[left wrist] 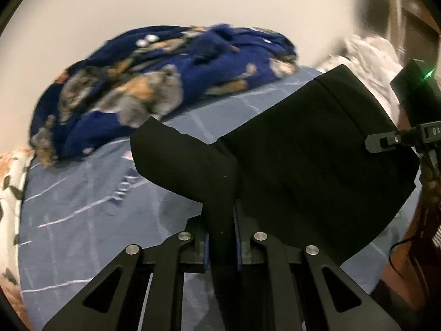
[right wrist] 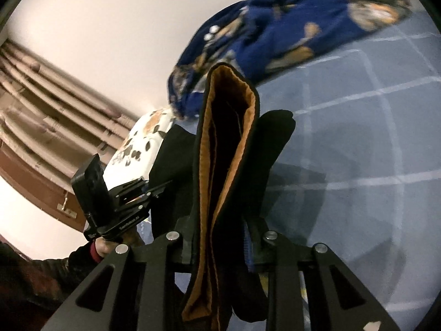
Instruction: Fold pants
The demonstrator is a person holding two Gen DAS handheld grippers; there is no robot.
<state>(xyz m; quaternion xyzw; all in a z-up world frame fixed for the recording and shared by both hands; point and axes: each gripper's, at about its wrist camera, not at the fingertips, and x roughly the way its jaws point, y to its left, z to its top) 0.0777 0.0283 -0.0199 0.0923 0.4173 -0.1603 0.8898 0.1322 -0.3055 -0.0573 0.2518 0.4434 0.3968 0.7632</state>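
Observation:
The black pants point(left wrist: 317, 160) hang lifted above the bed, stretched between both grippers. In the left wrist view my left gripper point(left wrist: 222, 220) is shut on a bunched edge of the black cloth, which flops over to the left. My right gripper point(left wrist: 386, 140) shows at the right edge, clamped on the far side of the same cloth. In the right wrist view my right gripper point(right wrist: 220, 220) is shut on a thick folded stack of the pants point(right wrist: 275, 143), whose orange lining point(right wrist: 242, 127) shows along the edges. My left gripper point(right wrist: 154, 187) sits at the left behind the cloth.
A crumpled dark-blue printed blanket point(left wrist: 165, 82) lies at the back of the bed. The blue-grey sheet point(left wrist: 82, 207) with white lines spreads below. A white floral pillow point(right wrist: 137, 149) sits at the bed's edge, white cloth point(left wrist: 369, 63) at the far right, brown wooden furniture point(right wrist: 41, 138) by the wall.

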